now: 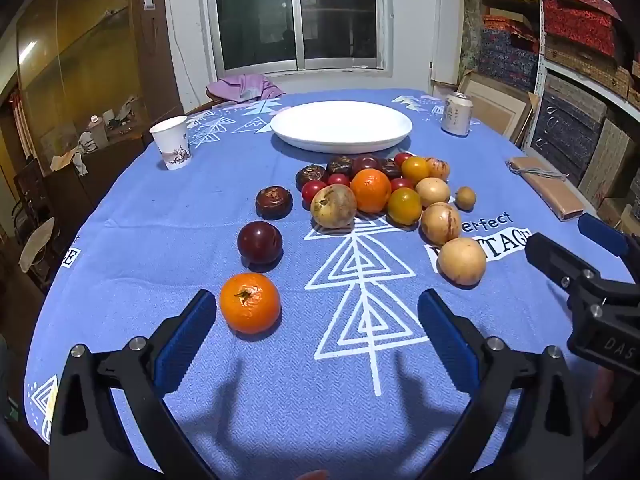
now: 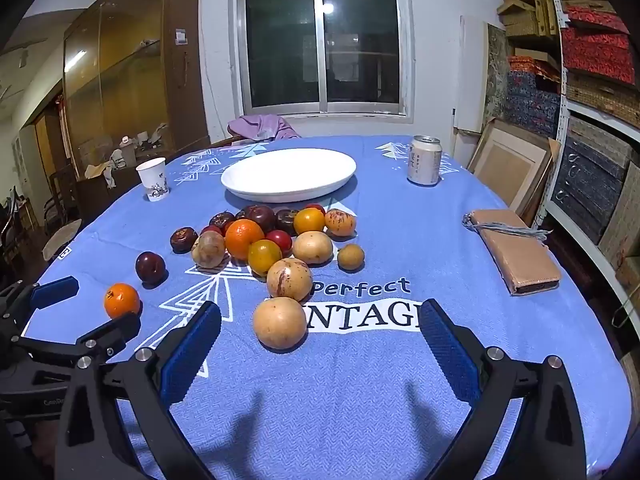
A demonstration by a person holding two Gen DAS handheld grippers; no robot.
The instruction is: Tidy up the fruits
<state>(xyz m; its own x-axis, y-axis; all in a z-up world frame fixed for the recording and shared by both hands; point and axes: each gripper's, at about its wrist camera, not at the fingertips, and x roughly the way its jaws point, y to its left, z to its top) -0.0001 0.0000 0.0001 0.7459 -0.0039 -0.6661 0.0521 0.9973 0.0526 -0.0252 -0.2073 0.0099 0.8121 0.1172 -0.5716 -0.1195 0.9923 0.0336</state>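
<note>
A white oval plate (image 1: pixel 341 125) (image 2: pixel 288 175) sits empty at the far middle of the blue tablecloth. In front of it lies a heap of fruit (image 1: pixel 374 190) (image 2: pixel 264 240): oranges, yellow and tan round fruits, small red ones and dark purple ones. An orange (image 1: pixel 249 302) (image 2: pixel 122 300) lies apart, just ahead of my left gripper's left finger. A tan fruit (image 2: pixel 280 322) (image 1: pixel 461 261) lies just ahead of my right gripper. My left gripper (image 1: pixel 318 316) is open and holds nothing. My right gripper (image 2: pixel 320 326) is open too, nothing between its fingers.
A paper cup (image 1: pixel 172 142) (image 2: pixel 153 179) stands at the far left, a drink can (image 1: pixel 457 113) (image 2: pixel 424 160) at the far right. A tan wallet (image 1: pixel 546 187) (image 2: pixel 516 252) lies near the right edge. Shelves with boxes line the right wall.
</note>
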